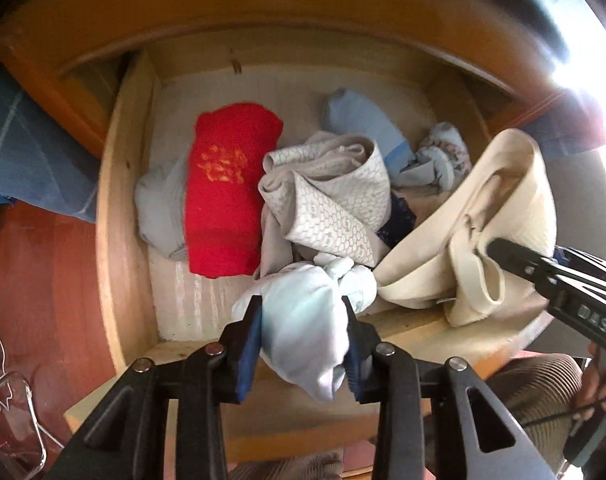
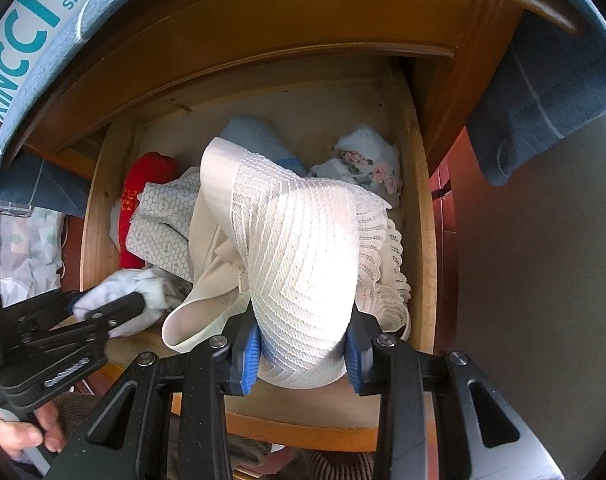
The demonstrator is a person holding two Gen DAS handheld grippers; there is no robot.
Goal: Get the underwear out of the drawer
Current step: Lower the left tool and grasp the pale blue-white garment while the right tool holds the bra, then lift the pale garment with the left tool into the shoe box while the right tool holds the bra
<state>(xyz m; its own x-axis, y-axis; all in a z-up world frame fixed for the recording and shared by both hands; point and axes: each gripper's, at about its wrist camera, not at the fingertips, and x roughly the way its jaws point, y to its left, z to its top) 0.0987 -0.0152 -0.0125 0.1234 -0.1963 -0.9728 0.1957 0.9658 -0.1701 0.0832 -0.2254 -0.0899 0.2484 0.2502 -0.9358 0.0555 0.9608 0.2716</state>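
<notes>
The wooden drawer stands open with several garments inside. My left gripper is shut on pale blue underwear at the drawer's front edge; it also shows in the right wrist view. My right gripper is shut on cream lace underwear, lifted over the drawer's right side; it shows in the left wrist view. Still in the drawer lie a red garment, a honeycomb-print piece, a light blue piece and a floral piece.
The cabinet front overhangs the back of the drawer. A blue shoe box sits above left in the right wrist view. Blue fabric hangs left of the drawer. Reddish floor lies below.
</notes>
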